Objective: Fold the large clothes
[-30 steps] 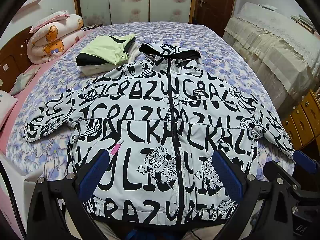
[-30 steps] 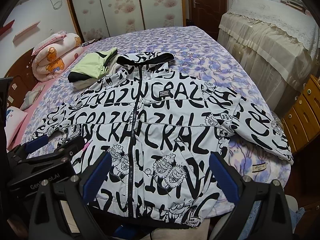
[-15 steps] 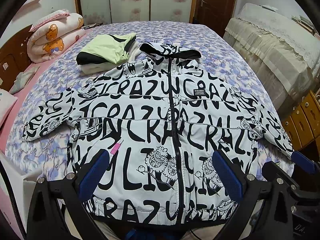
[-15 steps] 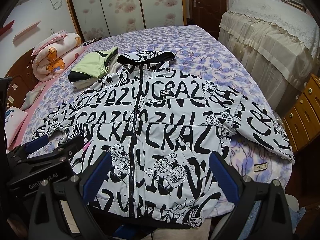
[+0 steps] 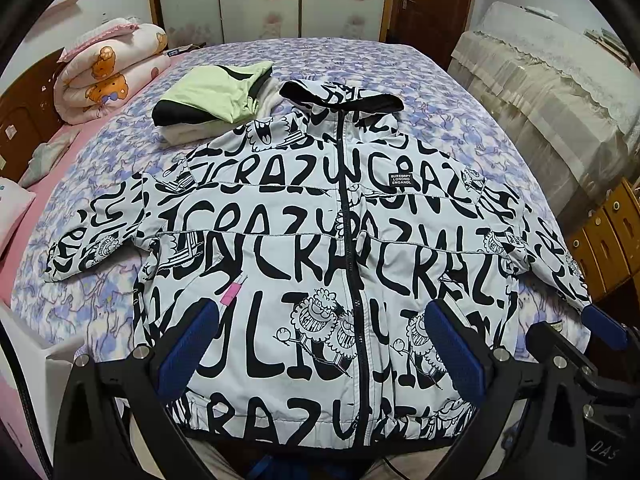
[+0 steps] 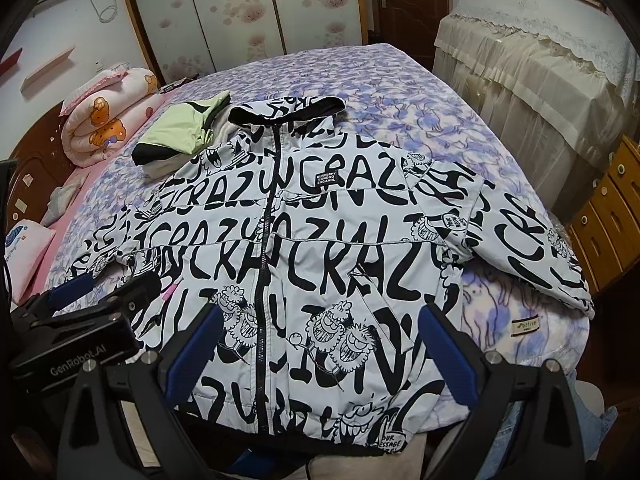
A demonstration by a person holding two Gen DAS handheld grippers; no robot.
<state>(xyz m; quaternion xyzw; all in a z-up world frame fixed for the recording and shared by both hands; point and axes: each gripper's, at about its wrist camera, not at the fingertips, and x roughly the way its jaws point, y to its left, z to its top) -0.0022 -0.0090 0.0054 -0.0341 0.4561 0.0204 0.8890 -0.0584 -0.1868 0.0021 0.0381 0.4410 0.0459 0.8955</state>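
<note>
Jacket (image 5: 320, 248) front and centre, spread flat on the bed (image 5: 360, 60), zipped up, front side showing, black lettering all over pale fabric. Its hem lies along the near edge of the bed, its hood (image 5: 340, 96) points toward the far edge, and both sleeves stretch out sideways, the right one draping over the right edge of the bed. Left tool (image 5: 320, 348) hangs above the hem on the zip's left side, fingers spread wide, blue pads (image 5: 188, 348) facing in, nothing between them. Right tool (image 6: 316, 352) sits beside it over the hem's right half, just as wide apart, gripping nothing either. Each tool shows at the margin of the other's view. Up near the far-left part of the bed, a folded green garment (image 5: 212, 92) rests on a small stack, touching the jacket's left shoulder. Rolled pink quilt (image 5: 108, 68) lies at the far-left corner.
</note>
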